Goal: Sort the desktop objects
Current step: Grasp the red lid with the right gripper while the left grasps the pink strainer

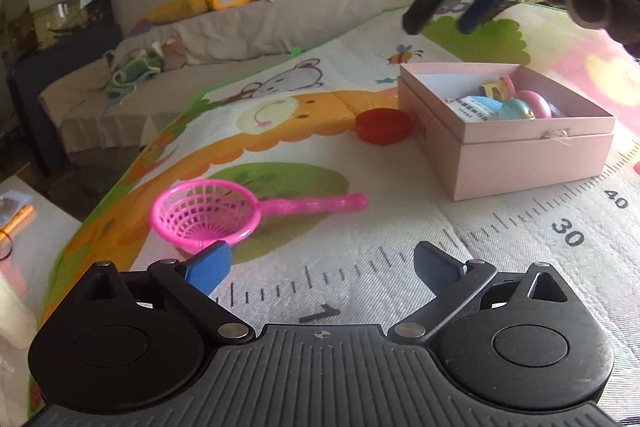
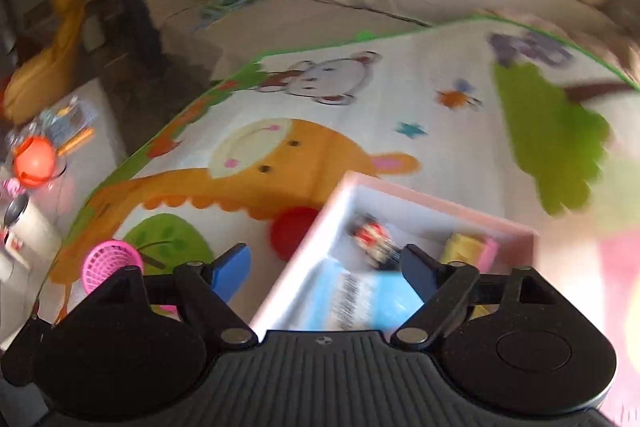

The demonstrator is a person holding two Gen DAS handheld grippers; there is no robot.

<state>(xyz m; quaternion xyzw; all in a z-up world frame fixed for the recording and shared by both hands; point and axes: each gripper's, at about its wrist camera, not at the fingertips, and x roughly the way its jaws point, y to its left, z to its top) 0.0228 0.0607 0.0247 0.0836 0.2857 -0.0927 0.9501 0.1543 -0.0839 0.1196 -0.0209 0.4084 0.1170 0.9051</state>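
A pink toy strainer (image 1: 208,217) lies on the play mat just ahead of my left gripper (image 1: 324,265), which is open and empty. A red round lid (image 1: 383,126) lies beside the left wall of the pink box (image 1: 516,155), which holds several small toys. My right gripper (image 1: 444,9) hangs open above the box at the top right of the left wrist view. In the blurred right wrist view my right gripper (image 2: 326,267) is open and empty over the box (image 2: 304,247), with the red lid (image 2: 294,233) and the strainer (image 2: 110,261) to its left.
The printed play mat (image 1: 360,267) covers the surface, with a ruler scale along its near side. A sofa (image 1: 240,27) with plush toys stands behind it. A low side table (image 2: 48,155) with small items is off the mat's left edge.
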